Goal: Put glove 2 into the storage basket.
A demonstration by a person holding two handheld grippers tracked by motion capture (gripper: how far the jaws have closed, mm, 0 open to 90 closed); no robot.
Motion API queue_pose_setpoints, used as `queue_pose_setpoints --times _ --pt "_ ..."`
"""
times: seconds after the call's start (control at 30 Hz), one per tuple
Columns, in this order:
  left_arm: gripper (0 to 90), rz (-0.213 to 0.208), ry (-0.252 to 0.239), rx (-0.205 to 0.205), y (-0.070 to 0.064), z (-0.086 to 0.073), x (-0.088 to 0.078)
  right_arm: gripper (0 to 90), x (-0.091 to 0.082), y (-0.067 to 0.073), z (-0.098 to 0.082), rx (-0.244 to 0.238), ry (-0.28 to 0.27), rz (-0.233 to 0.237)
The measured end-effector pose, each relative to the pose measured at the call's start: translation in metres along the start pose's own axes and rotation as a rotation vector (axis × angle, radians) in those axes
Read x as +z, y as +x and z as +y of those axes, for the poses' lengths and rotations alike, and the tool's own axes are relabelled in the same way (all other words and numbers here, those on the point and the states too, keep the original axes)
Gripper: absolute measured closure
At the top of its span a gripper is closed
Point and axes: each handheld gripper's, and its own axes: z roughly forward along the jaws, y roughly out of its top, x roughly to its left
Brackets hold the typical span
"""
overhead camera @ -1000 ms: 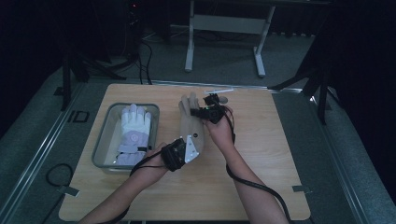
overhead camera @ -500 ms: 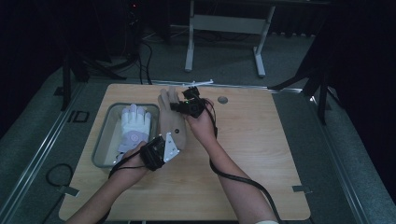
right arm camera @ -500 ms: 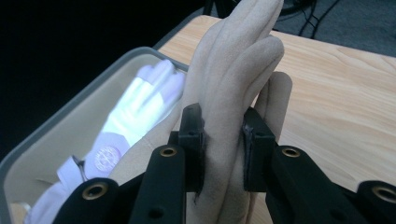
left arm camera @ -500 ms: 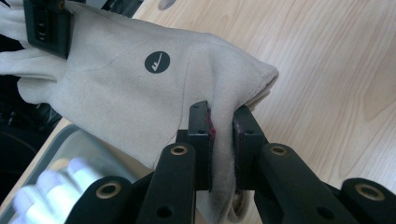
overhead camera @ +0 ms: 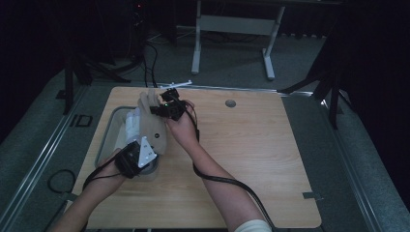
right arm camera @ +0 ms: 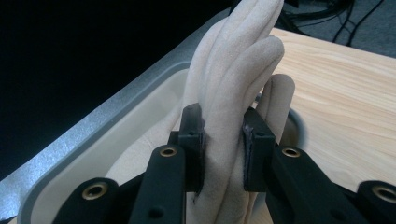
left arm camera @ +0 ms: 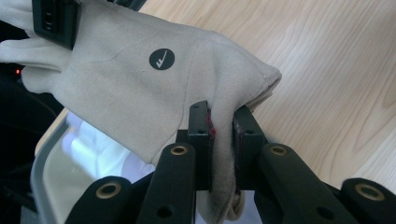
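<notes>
Left gripper [left arm camera: 222,122] clamping beige glove [left arm camera: 140,88] cuff; right gripper [right arm camera: 224,135] pinching its fingers

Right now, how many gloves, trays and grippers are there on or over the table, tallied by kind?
Beige glove: 1, held at its ends by both grippers
White glove: 1, lying in the tray
Clear tray: 1
Grippers: 2, left gripper and right gripper
Total: 5
</notes>
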Motion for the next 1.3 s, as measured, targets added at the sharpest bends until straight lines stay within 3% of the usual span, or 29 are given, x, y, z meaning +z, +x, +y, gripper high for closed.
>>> queue_pose_setpoints --times 0.2,0.33,0.6,0.97,1.0,1.03,1.17,1.3 --pt "81.7 0.014 0.021 -0.032 0.011 -0.020 -0.009 74.0 0.024 0.017 0.005 -0.004 0.007 0.039" --pt "81.7 -0.002 0.043 -0.047 0.015 -0.031 -0.006 73.9 0.038 0.021 0.003 -0.012 0.022 0.035" --pt "81.7 -0.028 0.087 -0.044 0.009 -0.044 0.005 73.7 0.060 0.015 -0.017 0.004 0.080 0.020" --pt "79.2 -0.120 0.131 -0.118 0.012 -0.047 0.019 68.1 0.069 0.006 -0.034 0.007 0.118 0.017" --pt "79.2 -0.132 0.134 -0.119 0.012 -0.047 0.020 66.0 0.069 0.006 -0.034 0.003 0.120 0.021" --pt "78.7 -0.133 0.136 -0.119 0.012 -0.047 0.020 56.8 0.063 0.006 -0.033 -0.017 0.109 0.023" --pt "77.8 -0.138 0.129 -0.139 0.013 -0.048 0.020 38.5 0.054 0.002 -0.033 -0.036 0.102 0.027" --pt "63.0 -0.137 0.112 -0.169 0.014 -0.049 0.014 25.6 0.043 0.002 -0.031 -0.050 0.082 0.055"
